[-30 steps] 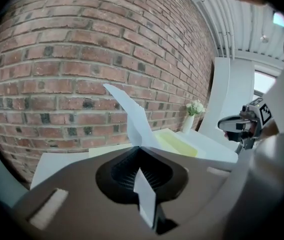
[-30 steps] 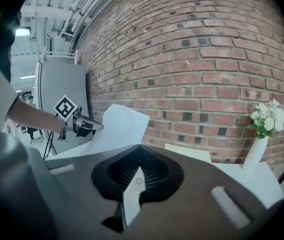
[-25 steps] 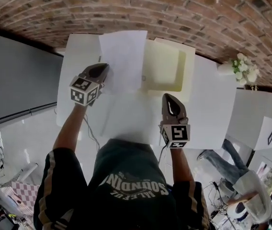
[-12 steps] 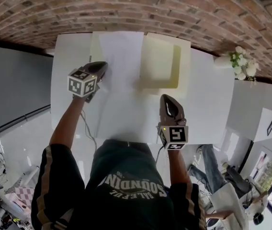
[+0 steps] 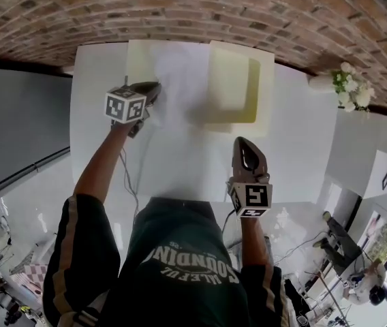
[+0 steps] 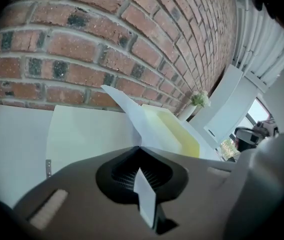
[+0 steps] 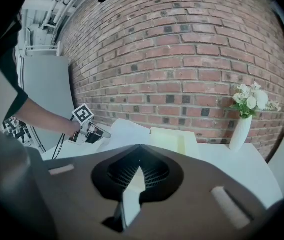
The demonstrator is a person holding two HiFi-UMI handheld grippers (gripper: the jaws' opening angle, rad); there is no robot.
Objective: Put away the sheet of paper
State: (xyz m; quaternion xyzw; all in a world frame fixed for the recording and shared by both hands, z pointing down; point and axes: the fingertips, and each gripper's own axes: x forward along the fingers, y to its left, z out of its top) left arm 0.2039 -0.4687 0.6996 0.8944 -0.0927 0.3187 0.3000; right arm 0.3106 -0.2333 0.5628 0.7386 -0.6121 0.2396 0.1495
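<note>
Your left gripper (image 5: 155, 86) pinches the left edge of the white sheet of paper (image 5: 180, 125), and your right gripper (image 5: 243, 142) pinches its near right corner. Both pairs of jaws are closed on it. The sheet spans loosely between the two tools, bowed rather than flat, with one far corner lifted beyond the left tool's tips. The pale yellow file box (image 5: 238, 80) lies open just ahead of the right tool. Its flat pale half (image 5: 139, 60) is spread ahead of the left tool.
</note>
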